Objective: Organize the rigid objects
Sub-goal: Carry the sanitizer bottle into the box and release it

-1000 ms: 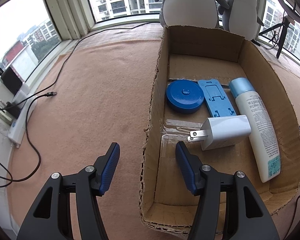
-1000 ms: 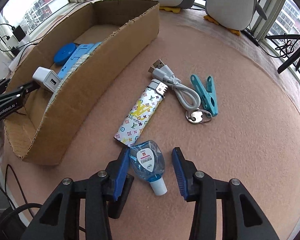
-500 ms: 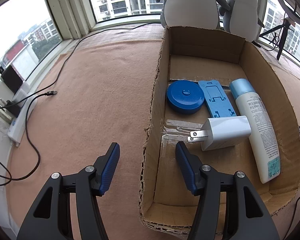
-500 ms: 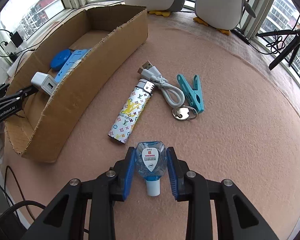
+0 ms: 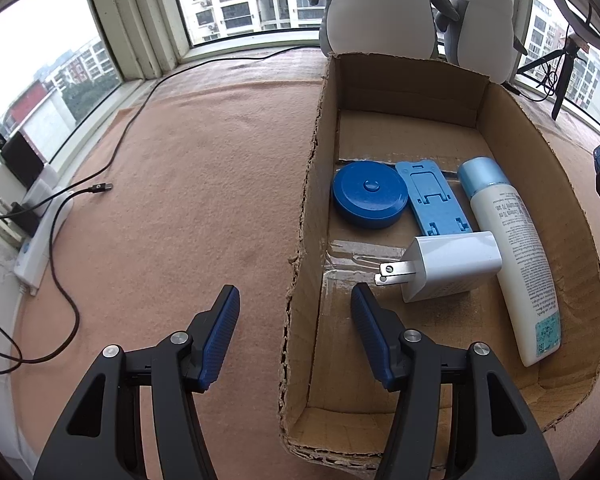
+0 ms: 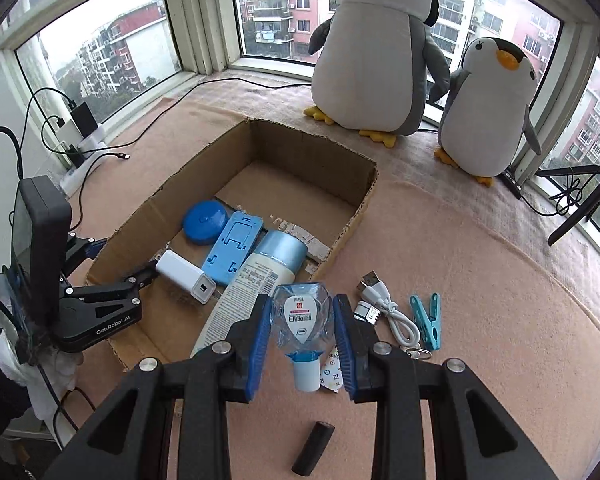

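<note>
Patterned lighter [image 6: 332,376]: mostly hidden behind right tongs [image 6: 302,336] & held bottle [image 6: 302,320]; bottle label print too small to read.

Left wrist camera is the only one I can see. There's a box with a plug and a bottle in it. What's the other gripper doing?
Observer: The right gripper is clamped on a small clear sanitizer bottle, with its white cap toward the camera.
Operator: Is more stuff waiting outside the box?
Observer: Yes, a white USB cable lies on the mat to the right of the cardboard box.
Operator: Anything else out there?
Observer: A teal clothespin lies just beside that cable.
</note>
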